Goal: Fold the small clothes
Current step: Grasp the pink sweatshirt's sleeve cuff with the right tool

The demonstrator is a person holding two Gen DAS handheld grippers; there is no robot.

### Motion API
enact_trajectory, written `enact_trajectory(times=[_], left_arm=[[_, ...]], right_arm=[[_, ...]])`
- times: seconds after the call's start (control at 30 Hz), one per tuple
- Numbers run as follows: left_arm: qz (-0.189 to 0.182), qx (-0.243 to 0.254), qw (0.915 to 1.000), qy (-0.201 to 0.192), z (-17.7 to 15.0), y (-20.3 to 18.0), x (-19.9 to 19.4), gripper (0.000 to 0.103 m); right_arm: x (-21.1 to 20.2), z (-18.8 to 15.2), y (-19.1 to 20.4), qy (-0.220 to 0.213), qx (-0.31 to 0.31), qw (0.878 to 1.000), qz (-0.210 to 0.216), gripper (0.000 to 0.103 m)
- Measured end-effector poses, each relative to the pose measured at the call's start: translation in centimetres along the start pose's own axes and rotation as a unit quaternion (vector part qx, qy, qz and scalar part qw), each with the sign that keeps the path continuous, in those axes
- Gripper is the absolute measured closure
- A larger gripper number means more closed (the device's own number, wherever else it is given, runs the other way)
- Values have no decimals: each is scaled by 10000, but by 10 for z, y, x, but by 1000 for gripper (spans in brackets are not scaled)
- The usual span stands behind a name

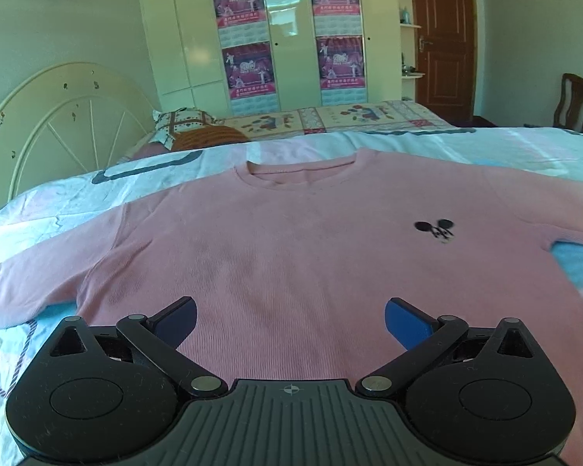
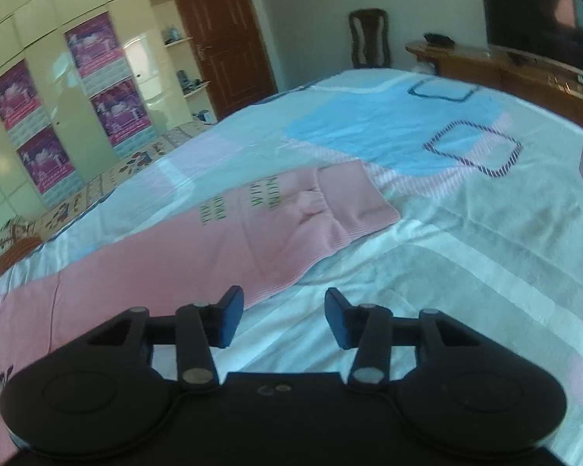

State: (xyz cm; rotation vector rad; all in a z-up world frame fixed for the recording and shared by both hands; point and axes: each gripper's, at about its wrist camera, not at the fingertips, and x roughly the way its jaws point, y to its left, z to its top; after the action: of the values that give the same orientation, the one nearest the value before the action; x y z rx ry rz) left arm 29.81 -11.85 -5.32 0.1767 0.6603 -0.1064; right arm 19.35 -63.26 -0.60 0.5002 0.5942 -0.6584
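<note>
Here, view by view:

Left wrist view, tool: the left tool (image 1: 290,322) fills the bottom of the frame, its two blue-padded fingers (image 1: 406,320) spread wide and released, with nothing between them.
Left wrist view, garment: a pink ribbed long-sleeved top (image 1: 291,240) lies flat and face up across the middle of the frame, neckline toward the top, directly beyond the fingers. A small black mouse-head emblem (image 1: 435,229) sits at centre right on its chest. One sleeve runs out to the lower left edge.
Left wrist view, bed: the top rests on a bed with a pale blue, white and pink patterned cover (image 1: 486,143).
Left wrist view, background: a cream curved headboard (image 1: 66,116) stands at the left, a cream wardrobe with magenta posters (image 1: 283,35) at upper centre, a brown wooden door (image 1: 443,35) at upper right.

Right wrist view, tool: the right tool (image 2: 285,316) sits at the bottom centre, its fingers partly apart and gripping nothing; bare bedcover shows between them.
Right wrist view, garment: the pink top spreads from lower left to centre, its sleeve end lying folded near the centre. The left finger overlaps the fabric's edge in the picture; I cannot tell whether it touches.
Right wrist view, background: a dark wooden chair (image 2: 369,37) stands at upper centre.
</note>
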Motion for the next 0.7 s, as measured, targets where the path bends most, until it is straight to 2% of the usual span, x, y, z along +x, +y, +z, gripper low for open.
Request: enact_trajectory(times=[0.17,0.27,0.4,0.47,0.5,0.53,0.57,0.6,0.67,0.7], left_arm=[[66,-153,9997,164,4,2,31,1],[59,-127,9994,327,-1,-3,43,0],[68,9,9988,489,-8,-11,55,0],[62,38,9987,510,-9,-12,57,0],[54,39,9986,515,-9,-12,59,0],[57,33,9986,519,-8,-11,60,0],[62,24,9987,515,-6,-8,61,0],[65,22,9987,501,-4,-6,61,0],[78,22,9989,464,-1,0,62,0],[86,23,9989,467,1,5,63,0]], right_arm=[[35,14,-36,-40,592,9982,-75,59],[49,18,-49,8,931,9955,160,58],[63,22,-70,-53,1735,9829,608,59],[66,24,-75,-92,1936,9785,702,63],[68,24,-76,-115,1963,9780,703,71],[70,26,-77,-124,1932,9788,674,76],[72,27,-75,-107,1852,9806,632,90],[74,31,-71,-51,1636,9845,627,96],[63,40,-45,-344,473,9977,332,96],[56,45,-37,-585,68,9979,256,97]])
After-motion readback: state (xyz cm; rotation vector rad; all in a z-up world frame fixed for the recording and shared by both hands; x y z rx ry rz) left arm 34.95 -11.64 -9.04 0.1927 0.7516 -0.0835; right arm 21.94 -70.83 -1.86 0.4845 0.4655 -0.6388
